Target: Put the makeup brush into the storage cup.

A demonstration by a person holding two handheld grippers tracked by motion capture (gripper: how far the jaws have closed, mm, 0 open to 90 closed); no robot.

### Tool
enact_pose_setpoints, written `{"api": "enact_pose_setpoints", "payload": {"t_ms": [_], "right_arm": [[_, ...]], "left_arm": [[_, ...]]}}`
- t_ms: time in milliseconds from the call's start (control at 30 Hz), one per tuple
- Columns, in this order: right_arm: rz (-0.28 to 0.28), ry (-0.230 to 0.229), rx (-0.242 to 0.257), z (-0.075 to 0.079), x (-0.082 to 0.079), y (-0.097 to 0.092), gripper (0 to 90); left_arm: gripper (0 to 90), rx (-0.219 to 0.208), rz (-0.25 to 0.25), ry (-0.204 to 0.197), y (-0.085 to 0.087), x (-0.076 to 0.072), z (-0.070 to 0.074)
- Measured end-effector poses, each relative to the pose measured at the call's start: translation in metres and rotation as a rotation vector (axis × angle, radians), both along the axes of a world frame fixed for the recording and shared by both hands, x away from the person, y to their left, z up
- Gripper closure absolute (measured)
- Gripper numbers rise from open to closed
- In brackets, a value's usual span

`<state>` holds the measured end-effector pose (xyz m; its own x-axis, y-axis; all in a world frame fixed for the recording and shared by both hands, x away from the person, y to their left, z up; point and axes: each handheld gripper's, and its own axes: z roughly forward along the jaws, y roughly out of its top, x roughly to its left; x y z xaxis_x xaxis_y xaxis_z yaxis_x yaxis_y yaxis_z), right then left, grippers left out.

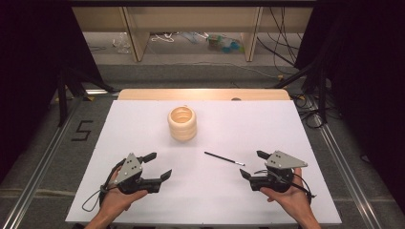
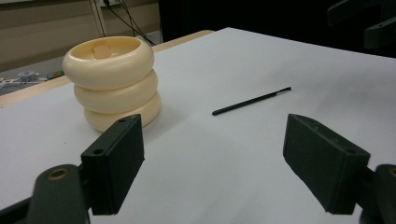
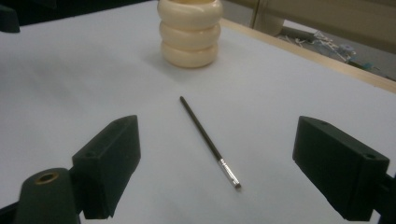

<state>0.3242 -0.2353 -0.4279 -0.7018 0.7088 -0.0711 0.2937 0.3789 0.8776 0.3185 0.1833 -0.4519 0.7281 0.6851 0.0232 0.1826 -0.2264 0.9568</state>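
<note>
Both grippers (image 1: pixel 159 164) (image 1: pixel 252 164) wide open, empty, near brush (image 1: pixel 224 158)

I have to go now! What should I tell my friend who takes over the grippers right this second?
Left gripper: open, holding nothing, low over the table's near left.
Right gripper: open, holding nothing, just short of the brush.
Thin black paintbrush: lying flat on the white tabletop, bristle end toward the right gripper.
Cream ringed holder: upright farther back, near the middle.
Done: nothing picked up yet.
Left: probably grasp the brush and stand it in the holder.

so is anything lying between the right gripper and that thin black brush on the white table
Nothing visible does. The right gripper has its jaws open toward the thin black brush, with bare white table between them. The cream ringed holder stands farther back.
</note>
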Motion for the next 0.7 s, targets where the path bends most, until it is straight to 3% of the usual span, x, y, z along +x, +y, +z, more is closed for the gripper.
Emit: {"api": "enact_pose_setpoints", "payload": {"t_ms": [200,367,533,700], "right_arm": [[0.024,0.023,-0.074,0.010,0.014,0.007,17.6],[0.049,0.095,-0.147,0.017,0.027,0.015,19.0],[0.070,0.107,-0.225,0.020,0.037,0.023,21.2],[0.099,0.138,-0.271,0.020,0.048,0.032,23.5]], "left_arm": [[20.6,0.000,-0.001,0.000,0.000,0.000,0.000],[20.6,-0.006,0.000,0.001,-0.001,0.000,0.000],[20.6,-0.006,0.000,0.000,-0.001,0.000,0.000],[20.6,0.003,-0.002,-0.002,0.000,0.000,0.000]]}}
